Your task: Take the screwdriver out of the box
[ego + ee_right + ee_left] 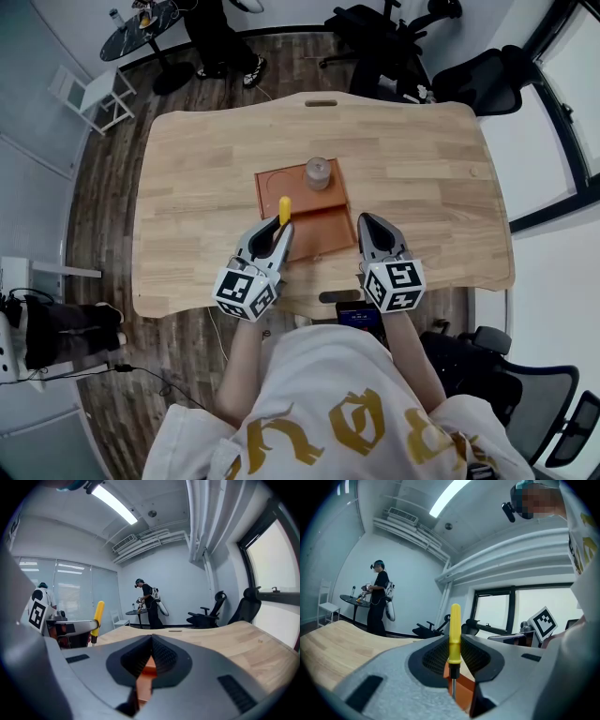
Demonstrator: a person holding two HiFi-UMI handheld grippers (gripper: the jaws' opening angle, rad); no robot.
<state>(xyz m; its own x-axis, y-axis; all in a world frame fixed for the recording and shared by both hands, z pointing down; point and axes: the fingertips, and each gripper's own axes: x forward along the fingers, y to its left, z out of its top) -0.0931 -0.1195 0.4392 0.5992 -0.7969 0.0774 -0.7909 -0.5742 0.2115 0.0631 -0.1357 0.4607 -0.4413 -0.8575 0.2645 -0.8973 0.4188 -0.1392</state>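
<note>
A yellow-handled screwdriver (pixel 284 210) stands upright, handle up, in my left gripper (pixel 277 236), which is shut on it just above the orange box's (pixel 279 184) near left corner. In the left gripper view the yellow handle (pixel 454 632) rises between the jaws, its metal shaft (pixel 453 686) pointing down over the orange box (pixel 463 691). My right gripper (pixel 369 227) hovers at the box's near right corner, jaws together and holding nothing. From the right gripper view the screwdriver (pixel 98 617) shows at left and the box (pixel 146 673) below the jaws.
A glass jar (pixel 318 172) stands in the far part of the box on the wooden table (pixel 187 187). A black device (pixel 357 315) sits at the table's near edge. Office chairs (pixel 375 42) and a standing person (pixel 223 37) by a round table are beyond the table.
</note>
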